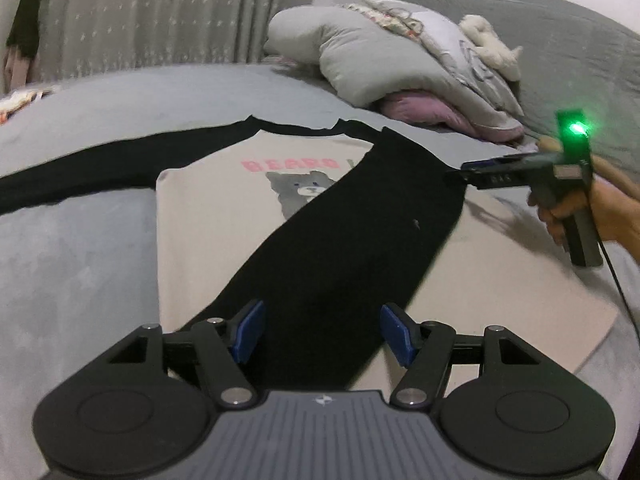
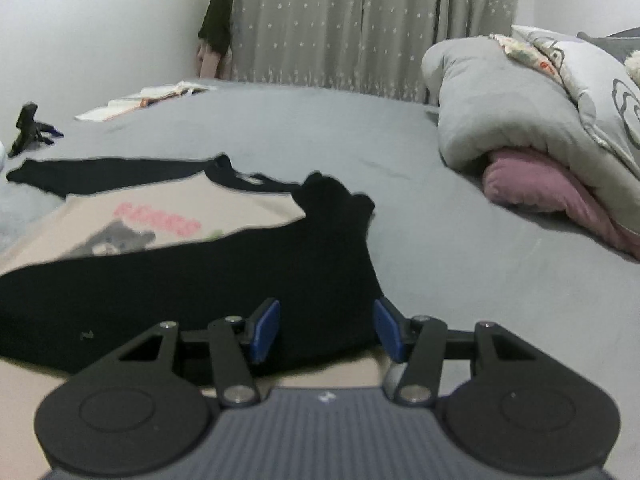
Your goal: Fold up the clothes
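Left wrist view
Garment: raglan shirt (image 1: 224,216), spread face-up on the grey bed (image 1: 80,248); cream body, black sleeves and neckband, pink lettering above a grey bear print.
Fold state: one black sleeve (image 1: 360,232) laid diagonally across the chest, cuff end toward the camera; other sleeve (image 1: 72,172) stretched flat to the side, unfolded.
Left gripper (image 1: 322,330): jaws parted, blue pads on either side of the folded sleeve's end, nothing pinched.
Right gripper (image 1: 516,174): held in a hand (image 1: 568,216) beside the shoulder of the folded sleeve; green lamp lit; jaw state unreadable from here.
Textures: knit lying smooth, matte; bedcover slightly napped.

Right wrist view
Right gripper (image 2: 326,330): jaws parted above black cloth, no grip evident.
Folded sleeve (image 2: 200,292): broad black band across the cream panel, shoulder bunched into a small peak.
Surroundings: rolled grey duvet (image 2: 500,120) over a pink pillow (image 2: 560,196); star-dotted curtain (image 2: 360,24).

Progress
Done: first sleeve folded in, apparently released.
Left, by estimate: second sleeve, side folds, hem brought up.
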`<state>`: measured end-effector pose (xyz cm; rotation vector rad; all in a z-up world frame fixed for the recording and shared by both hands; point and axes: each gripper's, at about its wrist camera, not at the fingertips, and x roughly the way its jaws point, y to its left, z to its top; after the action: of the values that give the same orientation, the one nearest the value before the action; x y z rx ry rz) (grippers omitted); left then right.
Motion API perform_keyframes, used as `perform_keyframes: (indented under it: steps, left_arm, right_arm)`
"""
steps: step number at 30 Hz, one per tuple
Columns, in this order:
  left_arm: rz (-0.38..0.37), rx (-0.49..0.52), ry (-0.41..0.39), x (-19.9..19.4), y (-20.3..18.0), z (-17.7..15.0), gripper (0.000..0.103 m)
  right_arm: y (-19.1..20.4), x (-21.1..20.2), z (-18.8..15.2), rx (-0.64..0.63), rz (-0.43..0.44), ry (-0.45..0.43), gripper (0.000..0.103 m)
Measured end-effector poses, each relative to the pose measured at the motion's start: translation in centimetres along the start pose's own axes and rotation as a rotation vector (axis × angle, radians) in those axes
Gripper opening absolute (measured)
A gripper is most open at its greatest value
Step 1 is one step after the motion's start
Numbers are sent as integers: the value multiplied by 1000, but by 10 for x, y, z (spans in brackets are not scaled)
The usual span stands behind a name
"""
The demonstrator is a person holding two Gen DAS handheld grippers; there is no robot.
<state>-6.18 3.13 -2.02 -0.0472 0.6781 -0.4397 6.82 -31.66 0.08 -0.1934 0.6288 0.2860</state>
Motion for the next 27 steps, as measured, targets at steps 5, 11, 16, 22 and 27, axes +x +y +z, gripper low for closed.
perform_keyframes:
  steps: [5,11,16,22,27]
  left_arm:
    - [10,49,12,-11,-1,-10,65]
    - [30,124,-10,-26,-6,9,65]
    - [-76,147,-77,-19,-11,47,65]
    - [-171,160,-41,30,-25,60,65]
    - [-187,151,-15,58,-24,47,65]
  right_arm:
    - [-4,0,-6,-6,3,10,54]
    - [-10,-16,2,-5,-23,9,67]
    - [-23,-26,19,54,-14,-2,66]
    - [-36,3,59,95,9,30,62]
    - [-49,43,86,191,65,56,55]
